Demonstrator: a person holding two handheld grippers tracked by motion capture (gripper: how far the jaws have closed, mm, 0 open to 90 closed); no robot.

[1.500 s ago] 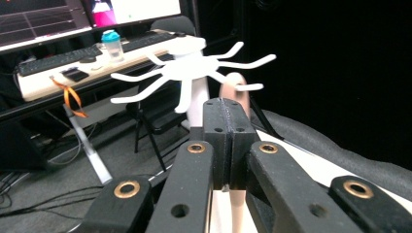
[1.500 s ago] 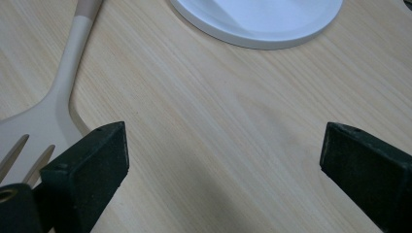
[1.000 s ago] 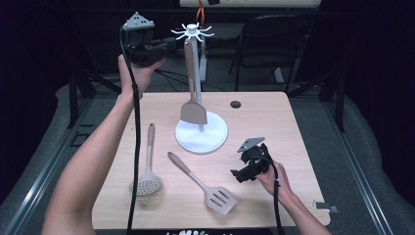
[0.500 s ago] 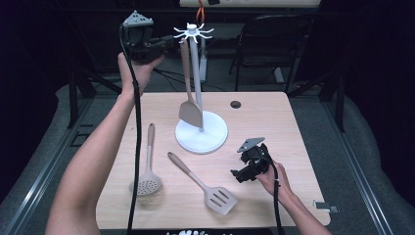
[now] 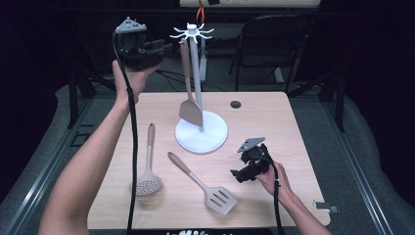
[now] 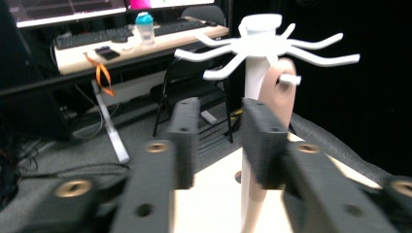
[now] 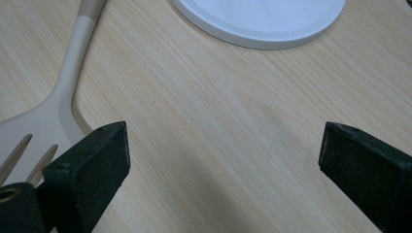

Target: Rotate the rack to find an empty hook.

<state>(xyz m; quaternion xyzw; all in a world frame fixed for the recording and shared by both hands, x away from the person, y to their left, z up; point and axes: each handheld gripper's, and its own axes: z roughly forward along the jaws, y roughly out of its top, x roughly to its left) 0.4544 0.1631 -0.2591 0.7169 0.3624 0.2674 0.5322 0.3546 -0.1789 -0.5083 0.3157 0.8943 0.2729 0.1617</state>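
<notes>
A white hook rack [image 5: 192,33] stands on a round base [image 5: 215,132] mid-table. A beige solid spatula [image 5: 190,110] hangs from one of its hooks [image 6: 262,43]. My left gripper [image 5: 164,48] is held high, just left of the rack's top. Its jaws have just been opening and nothing is between them [image 6: 221,131]; the spatula's handle [image 6: 277,92] hangs just past the right jaw. My right gripper [image 5: 240,175] rests low over the table's right side, open [image 7: 223,155] over bare wood.
A slotted spatula [image 5: 210,188] lies at front centre, its blade by the right gripper's left jaw [image 7: 58,97]. A skimmer spoon [image 5: 147,171] lies at front left. The rack's base [image 7: 262,19] is ahead of the right gripper. A chair [image 5: 274,44] stands behind the table.
The left gripper let go of the spatula's handle and its jaws parted; the spatula now hangs from the hook by itself. The right gripper has not moved.
</notes>
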